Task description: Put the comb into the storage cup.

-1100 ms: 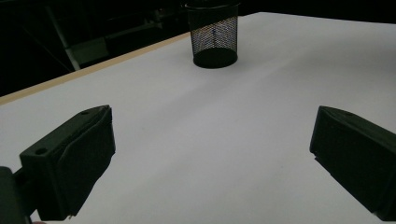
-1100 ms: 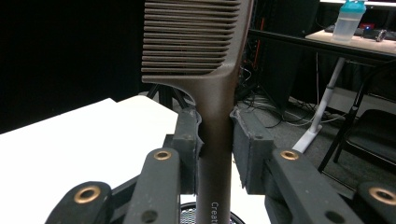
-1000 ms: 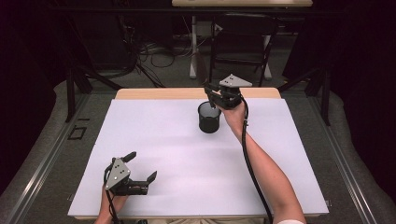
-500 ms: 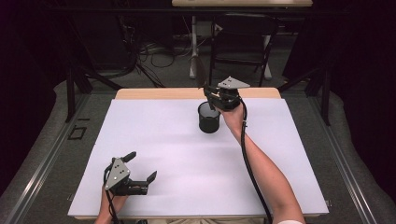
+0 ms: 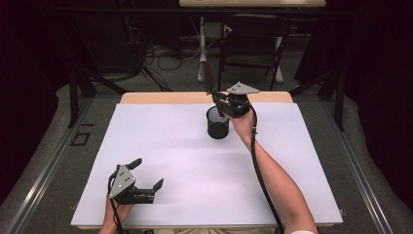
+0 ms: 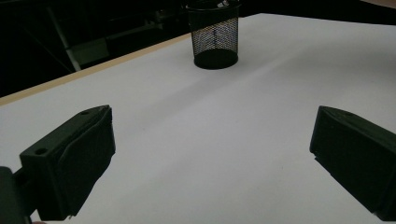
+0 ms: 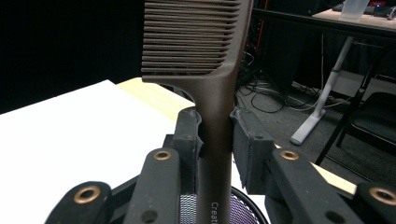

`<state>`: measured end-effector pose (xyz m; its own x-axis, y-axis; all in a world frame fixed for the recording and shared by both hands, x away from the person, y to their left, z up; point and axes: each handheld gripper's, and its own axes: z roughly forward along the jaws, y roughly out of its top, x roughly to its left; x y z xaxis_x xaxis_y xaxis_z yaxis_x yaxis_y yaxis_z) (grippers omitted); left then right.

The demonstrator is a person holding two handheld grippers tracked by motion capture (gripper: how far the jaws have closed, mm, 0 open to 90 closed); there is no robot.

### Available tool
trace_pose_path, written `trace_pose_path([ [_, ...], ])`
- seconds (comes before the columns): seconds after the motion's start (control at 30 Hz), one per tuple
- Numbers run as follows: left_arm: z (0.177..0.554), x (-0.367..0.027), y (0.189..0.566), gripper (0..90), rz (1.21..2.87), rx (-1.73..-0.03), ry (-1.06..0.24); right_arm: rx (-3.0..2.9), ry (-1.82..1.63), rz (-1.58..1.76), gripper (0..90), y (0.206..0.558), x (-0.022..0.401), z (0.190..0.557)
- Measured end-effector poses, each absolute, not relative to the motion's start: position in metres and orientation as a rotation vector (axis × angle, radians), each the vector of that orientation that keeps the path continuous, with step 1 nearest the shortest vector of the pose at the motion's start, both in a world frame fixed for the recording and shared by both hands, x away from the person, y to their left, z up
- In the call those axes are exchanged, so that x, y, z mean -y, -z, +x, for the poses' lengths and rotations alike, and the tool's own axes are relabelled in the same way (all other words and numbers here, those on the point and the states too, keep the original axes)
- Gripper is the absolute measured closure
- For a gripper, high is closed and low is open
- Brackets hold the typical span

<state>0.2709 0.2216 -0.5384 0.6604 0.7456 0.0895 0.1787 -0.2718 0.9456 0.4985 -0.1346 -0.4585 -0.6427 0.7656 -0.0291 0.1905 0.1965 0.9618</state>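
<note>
Gripper [image 7: 215,135] around ribbed brown comb [image 7: 205,56]

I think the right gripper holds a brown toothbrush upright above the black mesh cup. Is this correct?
Not quite: the right gripper holds a brown comb, not a toothbrush. The right gripper view shows its row of teeth, with the handle clamped upright above the black mesh cup.
</note>
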Motion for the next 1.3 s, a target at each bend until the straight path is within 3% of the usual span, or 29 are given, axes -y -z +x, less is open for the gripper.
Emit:
trace_pose_path([
  [1.3, 0.271, -0.221, 0.539, 0.2, 1.807, -0.742, -0.655, -2.018, -1.407, 0.912, 72.7, 0.478, 0.135, 0.5],
])
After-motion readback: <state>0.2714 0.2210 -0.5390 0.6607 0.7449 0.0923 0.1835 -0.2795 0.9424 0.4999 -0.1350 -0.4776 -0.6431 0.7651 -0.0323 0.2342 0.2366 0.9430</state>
